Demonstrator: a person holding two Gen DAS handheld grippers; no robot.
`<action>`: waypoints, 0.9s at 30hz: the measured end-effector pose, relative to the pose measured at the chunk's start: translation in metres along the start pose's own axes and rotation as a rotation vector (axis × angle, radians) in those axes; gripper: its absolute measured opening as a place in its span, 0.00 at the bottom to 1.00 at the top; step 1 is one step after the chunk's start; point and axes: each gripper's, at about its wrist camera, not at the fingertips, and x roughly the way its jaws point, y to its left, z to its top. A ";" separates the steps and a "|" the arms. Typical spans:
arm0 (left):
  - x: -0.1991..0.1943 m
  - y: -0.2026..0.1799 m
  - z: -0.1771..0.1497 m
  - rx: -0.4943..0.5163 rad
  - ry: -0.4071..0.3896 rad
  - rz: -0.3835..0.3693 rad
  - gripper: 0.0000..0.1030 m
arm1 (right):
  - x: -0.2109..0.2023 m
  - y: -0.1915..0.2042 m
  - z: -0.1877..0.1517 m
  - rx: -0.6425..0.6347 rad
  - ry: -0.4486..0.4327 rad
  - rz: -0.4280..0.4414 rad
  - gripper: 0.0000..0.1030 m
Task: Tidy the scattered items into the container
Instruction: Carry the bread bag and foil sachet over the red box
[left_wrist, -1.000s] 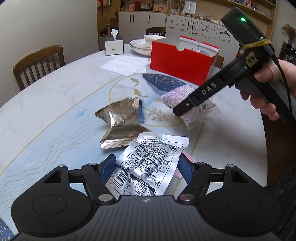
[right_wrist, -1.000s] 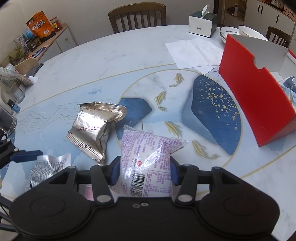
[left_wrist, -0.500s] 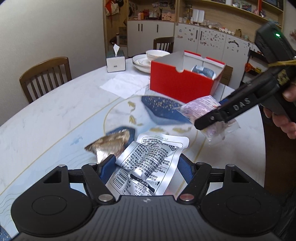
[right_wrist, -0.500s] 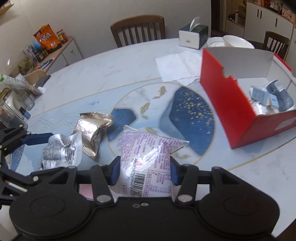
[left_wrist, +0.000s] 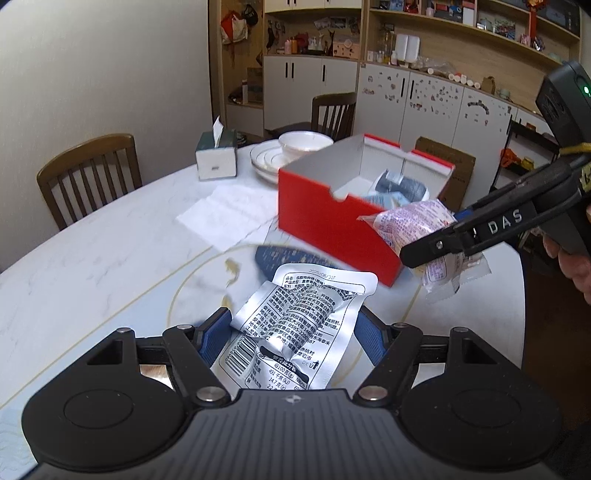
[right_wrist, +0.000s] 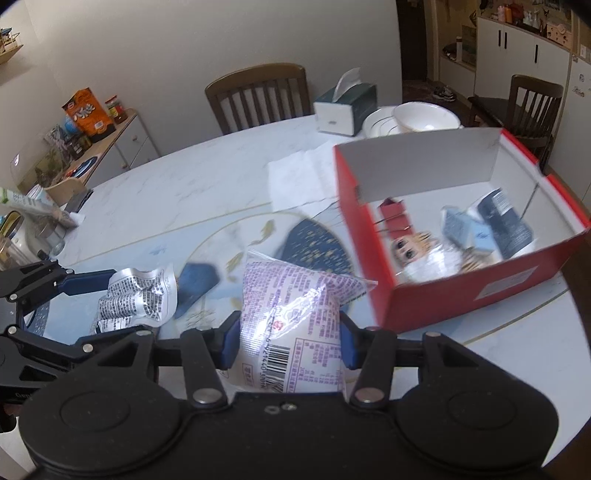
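Observation:
My left gripper (left_wrist: 293, 338) is shut on a crinkled silver foil packet (left_wrist: 295, 325) and holds it above the table. The packet also shows in the right wrist view (right_wrist: 136, 299). My right gripper (right_wrist: 290, 341) is shut on a purple-printed clear snack bag (right_wrist: 291, 321), held in the air just left of the red box (right_wrist: 461, 295). The bag shows in the left wrist view (left_wrist: 413, 229) at the box's near right corner. The open red box (left_wrist: 332, 221) holds several small packets (right_wrist: 491, 229). The gold foil packet is out of view.
A white paper sheet (left_wrist: 225, 214) lies on the marble table left of the box. A tissue box (left_wrist: 216, 155), plates and a bowl (left_wrist: 303, 144) stand behind it. Wooden chairs (left_wrist: 88, 177) ring the table. A side cabinet with snacks (right_wrist: 88, 122) stands far left.
Both grippers have lifted their packets off the table and moved toward the red box. The gold foil packet has dropped out of both views.

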 end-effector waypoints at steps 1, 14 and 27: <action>0.002 -0.004 0.005 0.001 -0.005 0.001 0.70 | -0.002 -0.005 0.002 0.001 -0.005 -0.001 0.49; 0.046 -0.064 0.069 0.068 -0.058 -0.009 0.70 | -0.019 -0.083 0.030 0.008 -0.063 -0.046 0.49; 0.114 -0.108 0.123 0.095 -0.023 0.030 0.70 | -0.002 -0.156 0.084 0.013 -0.092 -0.098 0.49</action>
